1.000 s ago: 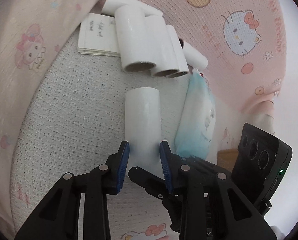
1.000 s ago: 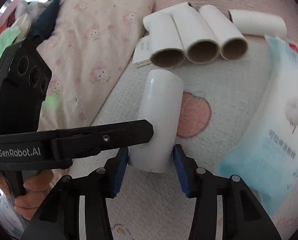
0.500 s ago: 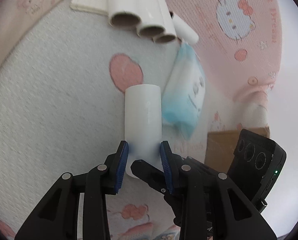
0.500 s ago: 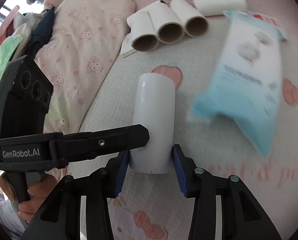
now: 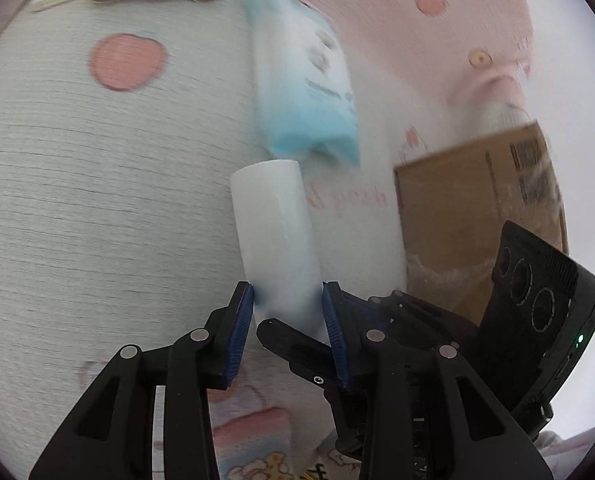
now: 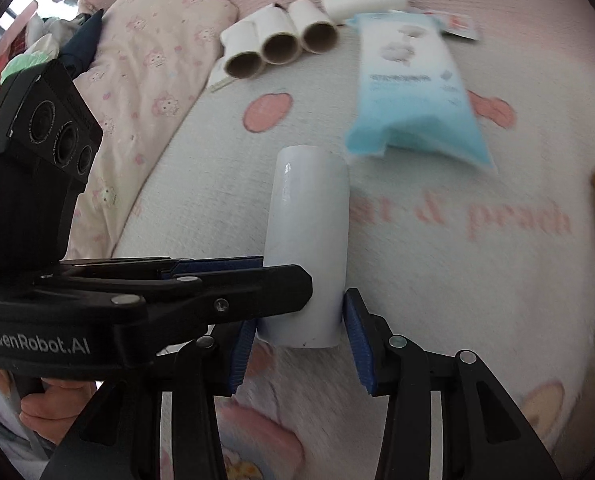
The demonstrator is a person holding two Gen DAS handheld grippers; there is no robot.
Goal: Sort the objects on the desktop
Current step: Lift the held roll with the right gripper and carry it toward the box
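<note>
1. The left gripper [image 5: 287,312] has its blue pads [image 5: 241,320] pressed against both sides of a white paper roll [image 5: 275,236], so it is closed on the roll's near end; the roll points away from the camera and tilts slightly to the left at its far end.
2. The right gripper [image 6: 297,340] brackets the same white paper roll [image 6: 307,248] at its near end; its left pad [image 6: 241,354] lies against the roll, while the right pad [image 6: 357,340] looks just apart from it, so whether it truly grips I cannot tell; the left gripper [image 6: 257,280] reaches in from the left edge of this view and clamps the roll crosswise.
3. The roll is held above a white bed cover [image 6: 437,264] printed with pink peaches and pink lettering.
4. A blue-and-white tissue pack [image 6: 413,96] lies on the cover beyond the roll, well apart from it; a small sachet [image 6: 459,26] sits at the pack's far end.
5. Toward the far edge of the cover, three cardboard-cored rolls [image 6: 279,42] lie side by side and touching, open ends facing the camera; a fourth white roll [image 6: 363,0] lies crosswise just beyond them; a thin booklet [image 6: 217,78] pokes out from under the leftmost one.
6. A pink patterned pillow [image 6: 149,64] lies along the left edge of the cover; a cardboard box [image 5: 477,216] stands off the cover's right edge.
</note>
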